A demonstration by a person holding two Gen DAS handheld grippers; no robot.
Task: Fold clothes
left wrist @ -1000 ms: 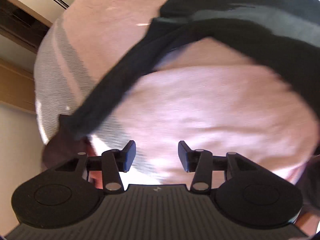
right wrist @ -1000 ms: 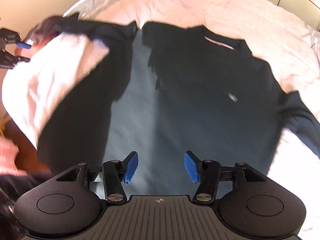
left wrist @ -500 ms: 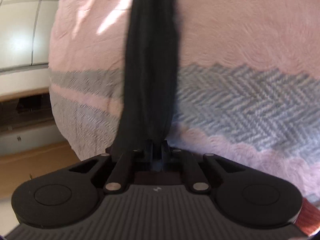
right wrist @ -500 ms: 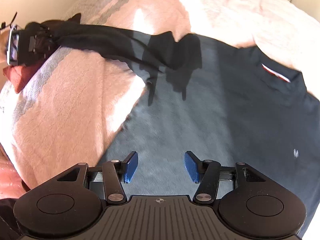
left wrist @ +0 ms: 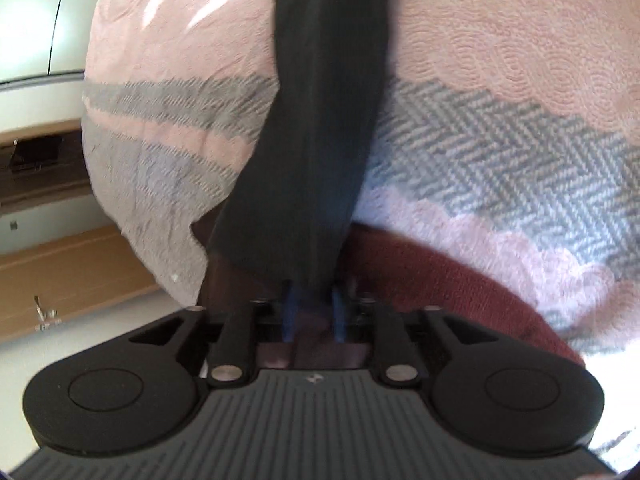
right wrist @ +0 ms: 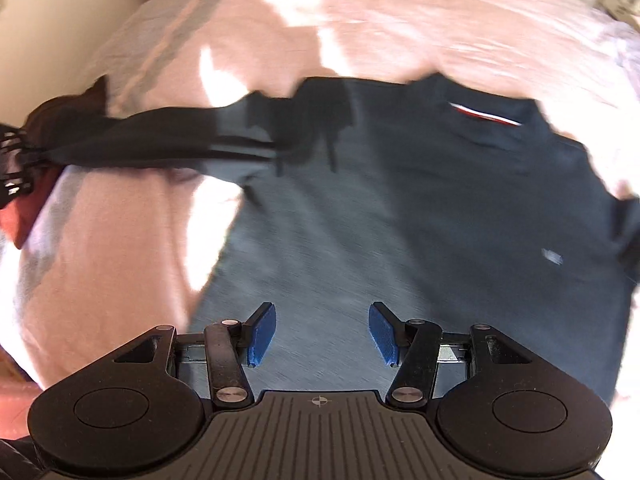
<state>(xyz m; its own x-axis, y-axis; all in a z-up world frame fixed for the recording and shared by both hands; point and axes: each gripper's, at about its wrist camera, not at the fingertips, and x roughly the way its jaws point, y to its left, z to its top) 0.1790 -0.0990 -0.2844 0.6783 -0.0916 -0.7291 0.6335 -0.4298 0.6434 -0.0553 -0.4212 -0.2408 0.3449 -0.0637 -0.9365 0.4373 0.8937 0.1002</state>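
at the far left of the right wrist view the left gripper (right wrist: 16, 164) sits at the left edge of the bed (right wrist: 120, 240), beside a dark red cloth (right wrist: 28, 216) that hangs there. its own camera shows the sleeve (left wrist: 316, 120) of the dark sweater (right wrist: 420, 220) running straight up from between its blue pads (left wrist: 289, 312); the jaws have just been opening a little, the pads now stand slightly apart, and through the blur i cannot tell whether they press the fabric or only flank it. under the sleeve lies the pink bedspread (left wrist: 500, 40) with its grey herringbone band (left wrist: 500, 152), and the dark red cloth shows again below that band at the bed's edge. moving right, the sleeve stretches taut across the pink cover from the left edge to the sweater's body, which lies spread flat over the middle and right of the bed, its collar toward the far side with a red and white collar stripe (right wrist: 486, 114) inside the neck and a small pale mark (right wrist: 552, 257) on the chest. the right gripper (right wrist: 322, 330) hovers over the sweater's lower body near the bed's near edge, its blue pads wide apart with nothing between them.
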